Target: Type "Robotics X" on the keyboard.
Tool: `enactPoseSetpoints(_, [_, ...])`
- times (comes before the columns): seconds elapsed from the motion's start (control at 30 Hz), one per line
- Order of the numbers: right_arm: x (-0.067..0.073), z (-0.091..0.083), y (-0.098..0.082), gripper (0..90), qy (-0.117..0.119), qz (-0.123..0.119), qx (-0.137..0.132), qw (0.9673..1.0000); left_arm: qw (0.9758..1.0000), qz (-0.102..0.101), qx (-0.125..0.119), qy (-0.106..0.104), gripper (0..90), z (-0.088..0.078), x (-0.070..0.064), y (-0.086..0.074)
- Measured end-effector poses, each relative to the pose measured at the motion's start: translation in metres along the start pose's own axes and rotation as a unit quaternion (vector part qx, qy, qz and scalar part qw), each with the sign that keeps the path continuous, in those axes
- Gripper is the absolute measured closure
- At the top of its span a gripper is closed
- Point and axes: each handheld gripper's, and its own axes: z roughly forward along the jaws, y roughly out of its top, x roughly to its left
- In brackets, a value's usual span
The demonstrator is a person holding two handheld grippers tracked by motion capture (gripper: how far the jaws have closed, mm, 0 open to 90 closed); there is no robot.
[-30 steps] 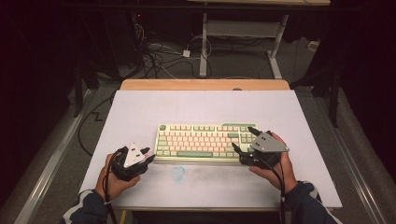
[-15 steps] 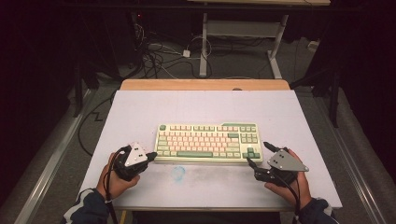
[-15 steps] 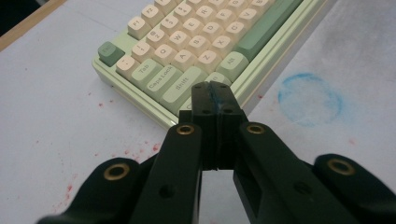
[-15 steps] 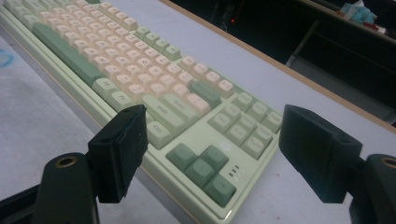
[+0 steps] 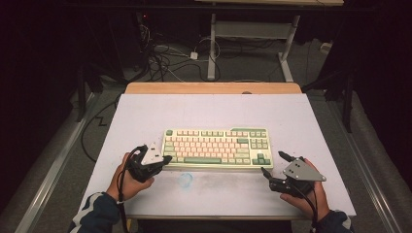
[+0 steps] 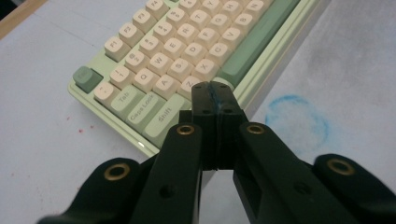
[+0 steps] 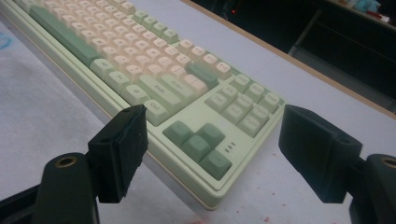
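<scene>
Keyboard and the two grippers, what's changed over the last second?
The right gripper has pulled back off the keyboard's right end toward the table's near edge, jaws open and empty. The left gripper has moved in to the keyboard's near-left corner, and its jaws have just closed with nothing between them. The keyboard and the blue ring mark stayed put.

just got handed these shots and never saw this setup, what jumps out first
A green and cream keyboard lies in the middle of the pale table, the one bright thing against dark surroundings. The left hand-held gripper, jaws shut with nothing between them, sits at the keyboard's near left corner, while the right hand-held gripper is open just off its near right corner. A faint blue ring stain marks the table in front of the keyboard.
</scene>
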Motion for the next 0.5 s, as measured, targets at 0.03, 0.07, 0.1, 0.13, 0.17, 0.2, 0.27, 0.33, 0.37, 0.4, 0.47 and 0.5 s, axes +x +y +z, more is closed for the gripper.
enactPoseSetpoints(0.03, [0.0,0.001,0.0,24.9,0.0,-0.001,0.003,1.0,1.0,0.002,0.001,-0.001,87.3,0.002,0.0,0.001])
enactPoseSetpoints(0.07, [0.0,0.003,-0.001,25.0,0.002,-0.003,0.004,1.0,1.0,0.004,0.001,-0.001,87.3,0.004,-0.001,0.002])
enactPoseSetpoints(0.1, [0.0,0.004,-0.002,25.0,0.005,0.002,0.008,1.0,1.0,0.004,0.001,-0.002,87.3,0.006,-0.001,0.004])
enactPoseSetpoints(0.13, [-0.001,0.004,-0.002,25.0,0.006,0.0,0.008,0.9999,1.0,0.002,0.004,-0.005,87.3,0.009,-0.002,0.005])
enactPoseSetpoints(0.17, [-0.001,0.005,-0.002,25.0,0.007,0.001,0.011,0.9999,1.0,0.006,0.005,-0.005,87.3,0.012,-0.003,0.005])
enactPoseSetpoints(0.2, [-0.001,0.006,-0.003,25.0,0.008,0.001,0.014,0.9999,0.9999,0.01,0.007,-0.005,87.3,0.014,-0.004,0.006])
enactPoseSetpoints(0.27, [-0.001,0.006,-0.003,25.0,0.008,0.002,0.013,0.9999,0.9999,0.01,0.009,-0.009,87.3,0.021,-0.006,0.008])
enactPoseSetpoints(0.33, [-0.002,0.007,-0.003,25.0,0.009,0.002,0.016,0.9998,0.9998,0.012,0.011,-0.012,87.3,0.026,-0.009,0.009])
enactPoseSetpoints(0.37, [-0.002,0.007,-0.004,25.0,0.008,0.001,0.017,0.9998,0.9997,0.015,0.012,-0.013,87.3,0.029,-0.01,0.01])
enactPoseSetpoints(0.4, [-0.002,0.007,-0.004,25.0,0.01,0.001,0.017,0.9998,0.9997,0.015,0.013,-0.014,87.3,0.032,-0.011,0.011])
enactPoseSetpoints(0.47, [-0.001,0.008,-0.005,25.0,0.011,-0.001,0.019,0.9998,0.9996,0.015,0.015,-0.017,87.3,0.037,-0.013,0.012])
enactPoseSetpoints(0.5, [-0.001,0.008,-0.005,25.0,0.011,-0.001,0.021,0.9997,0.9995,0.019,0.019,-0.018,87.3,0.04,-0.014,0.012])
